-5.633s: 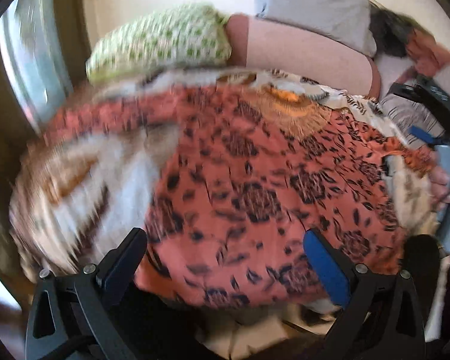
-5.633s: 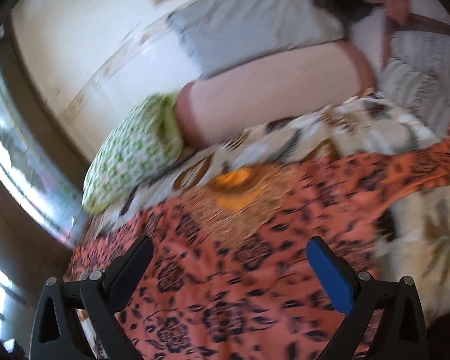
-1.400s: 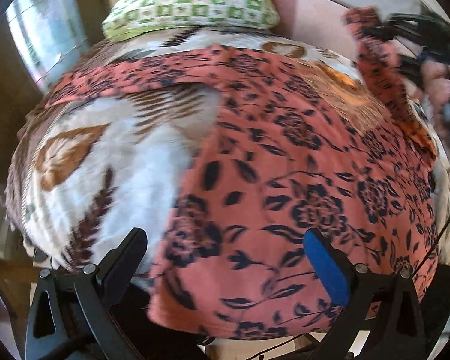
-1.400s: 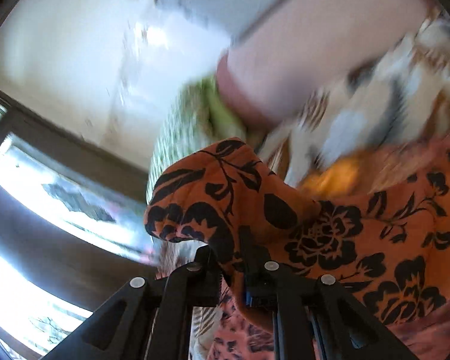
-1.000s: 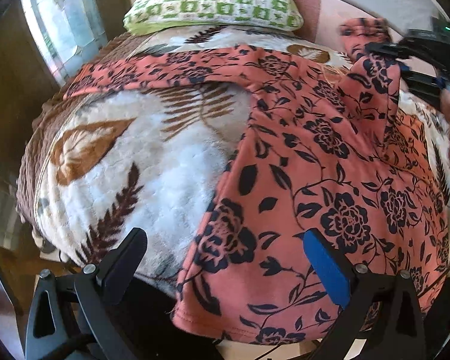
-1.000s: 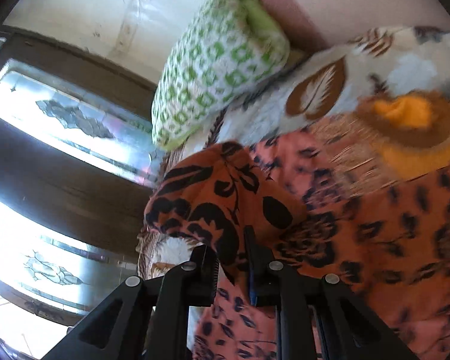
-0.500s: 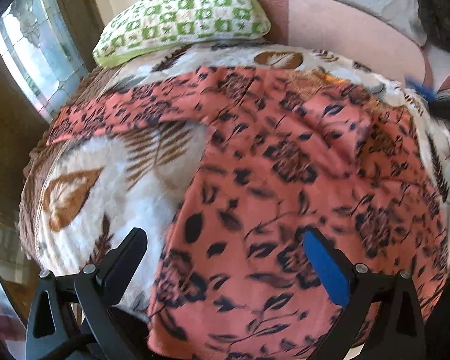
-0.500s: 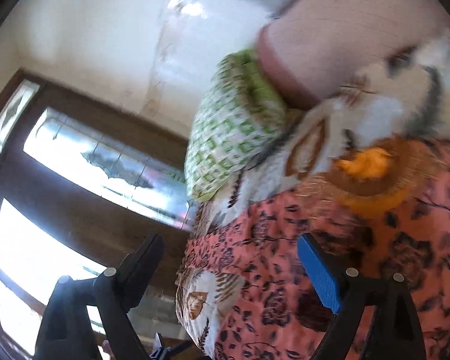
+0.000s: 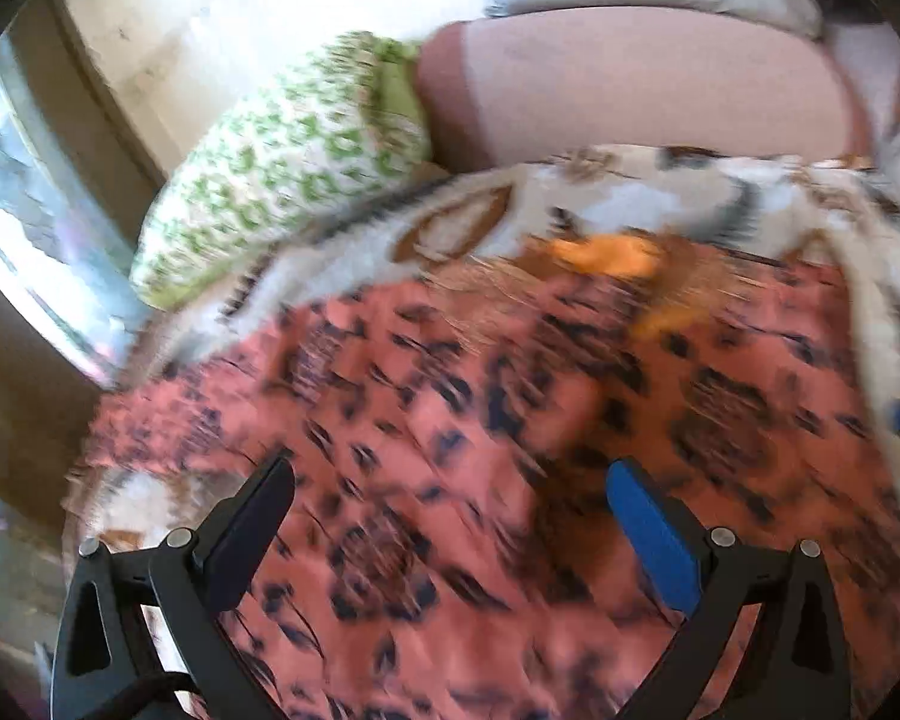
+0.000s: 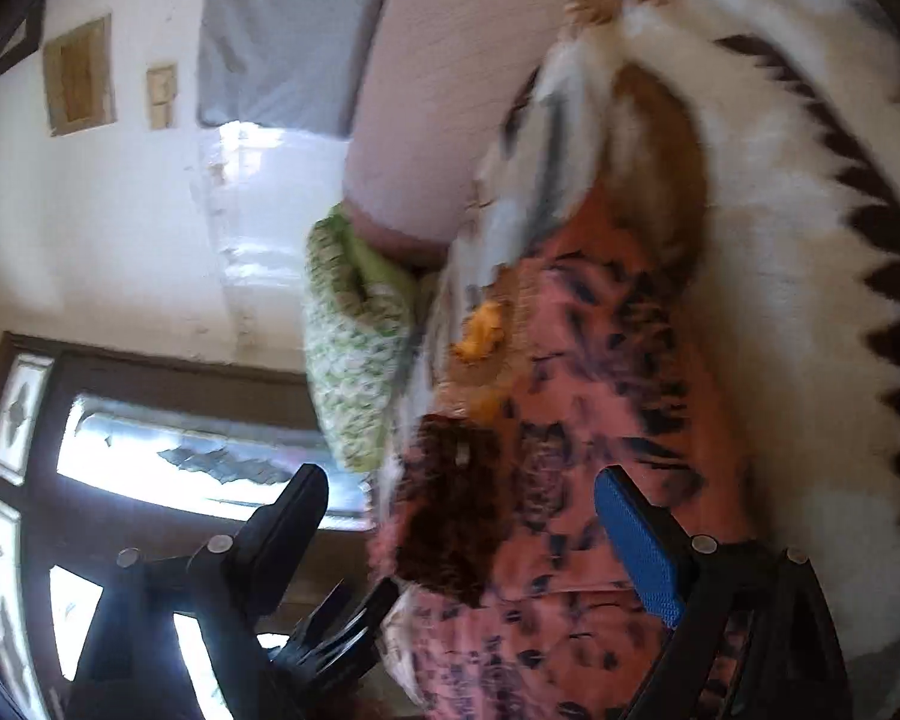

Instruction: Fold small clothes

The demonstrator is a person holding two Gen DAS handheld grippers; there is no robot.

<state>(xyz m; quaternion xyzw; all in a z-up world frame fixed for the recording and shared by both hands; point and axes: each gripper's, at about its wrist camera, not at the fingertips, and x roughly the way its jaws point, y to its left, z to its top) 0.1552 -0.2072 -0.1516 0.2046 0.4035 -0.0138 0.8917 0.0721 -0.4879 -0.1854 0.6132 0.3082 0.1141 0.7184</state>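
Two grippers, the left gripper [image 9: 450,516] and right gripper [image 10: 456,528], hover released and empty over the coral floral garment [image 9: 510,480] spread across the lower centre on a leaf-print blanket [image 9: 630,204]; being light, limp, thin cloth, it should probably be pinched at a hem or corner.

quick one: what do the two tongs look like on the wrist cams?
Both match: black plastic frames with cut-out arms and silver screws. Left tongs have one black finger and one blue-padded finger; right tongs the same. A black cable loops at the left frame's base.
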